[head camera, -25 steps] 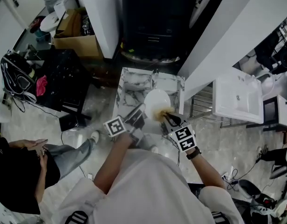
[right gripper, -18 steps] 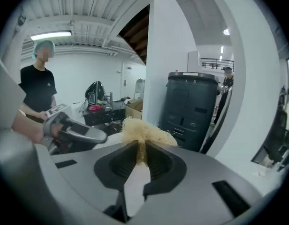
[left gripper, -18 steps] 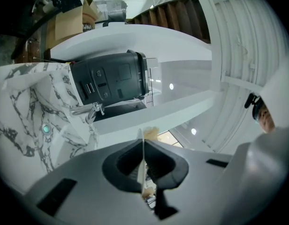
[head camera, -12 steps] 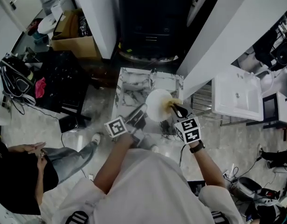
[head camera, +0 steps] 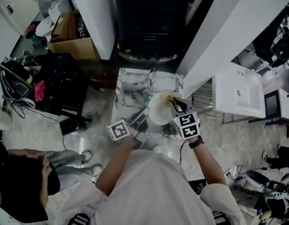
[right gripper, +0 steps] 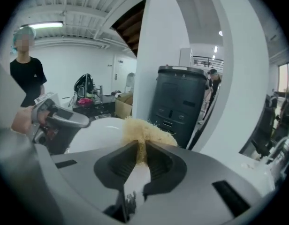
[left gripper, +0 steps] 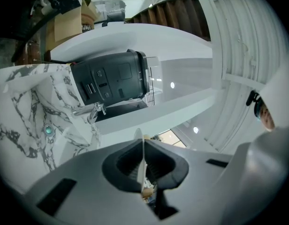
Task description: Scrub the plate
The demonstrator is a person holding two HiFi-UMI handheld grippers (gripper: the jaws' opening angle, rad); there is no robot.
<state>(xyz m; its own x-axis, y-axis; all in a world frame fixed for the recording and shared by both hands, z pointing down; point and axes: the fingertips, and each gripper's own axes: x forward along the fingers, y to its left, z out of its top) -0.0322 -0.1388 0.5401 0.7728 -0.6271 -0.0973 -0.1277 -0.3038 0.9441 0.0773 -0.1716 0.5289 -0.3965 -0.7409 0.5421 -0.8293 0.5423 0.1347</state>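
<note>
Tan, fibrous and frayed, the scrubber (right gripper: 145, 131) is pinched between the jaws of the right gripper (right gripper: 141, 146), which stand only a narrow gap apart with the fibres bunched between the pads. The white plate (head camera: 157, 112) is held up above the near right part of the marble counter (head camera: 129, 92), not resting on it. The left gripper (left gripper: 143, 143) has its jaws almost fully together on the thin rim, which shows edge-on between them. Seen from the head view, that grip is on the plate's edge toward the counter's left side, while the scrubber sits at the opposite rim, toward the counter's far right corner. The two grippers therefore face each other across the plate, with its open face turned toward the right one. In the right gripper view the plate spreads out just left of and behind the fibres, apparently in contact with them, though exact contact is hard to confirm. The next stroke probably has to run from that far rim back across the face toward the left gripper's hold, so the right hand does the travelling and the left only steadies.
</note>
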